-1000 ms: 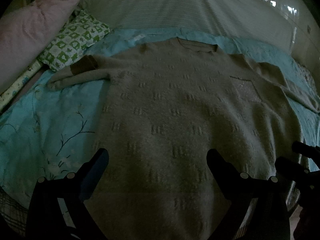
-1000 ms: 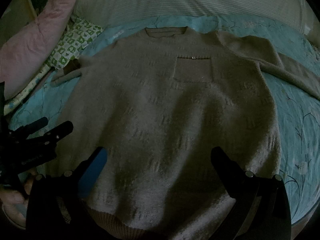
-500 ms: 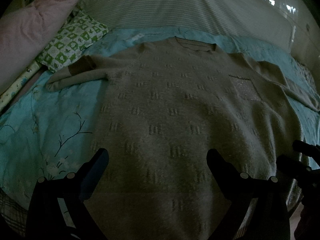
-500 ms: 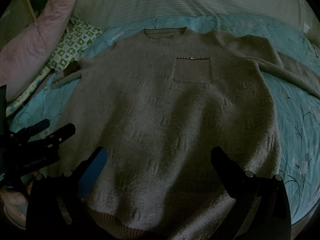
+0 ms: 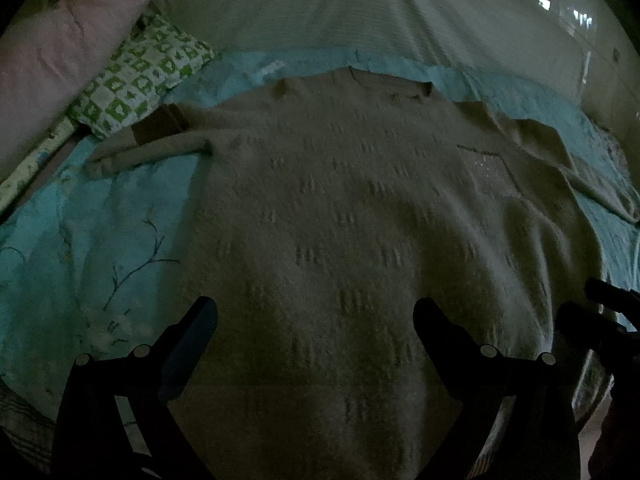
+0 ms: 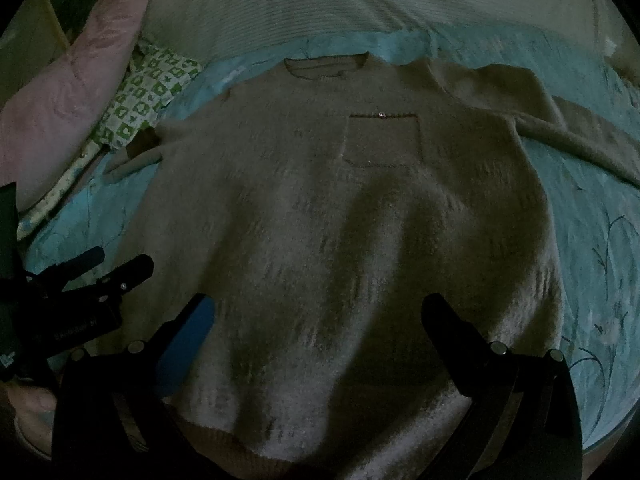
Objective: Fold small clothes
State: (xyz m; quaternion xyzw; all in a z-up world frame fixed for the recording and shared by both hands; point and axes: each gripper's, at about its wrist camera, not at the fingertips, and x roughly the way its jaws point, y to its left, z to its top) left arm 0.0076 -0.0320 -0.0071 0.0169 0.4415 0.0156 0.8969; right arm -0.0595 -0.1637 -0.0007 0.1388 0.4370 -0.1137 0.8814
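Note:
A beige knitted sweater lies flat, front up, on a turquoise bedsheet, neck away from me. It has a chest pocket; it also shows in the right wrist view. Its left sleeve is folded with a brown cuff; the right sleeve stretches off to the right. My left gripper is open and empty above the sweater's lower part. My right gripper is open and empty above the hem. Each gripper shows at the edge of the other's view.
A green and white checked pillow and a pink quilt lie at the far left. A pale striped cover spreads behind the sweater. The bed's edge runs along the lower right.
Both views shift slightly; the sweater sits a little lower and nearer in the frames. The sweater itself has not moved and both grippers stay open.

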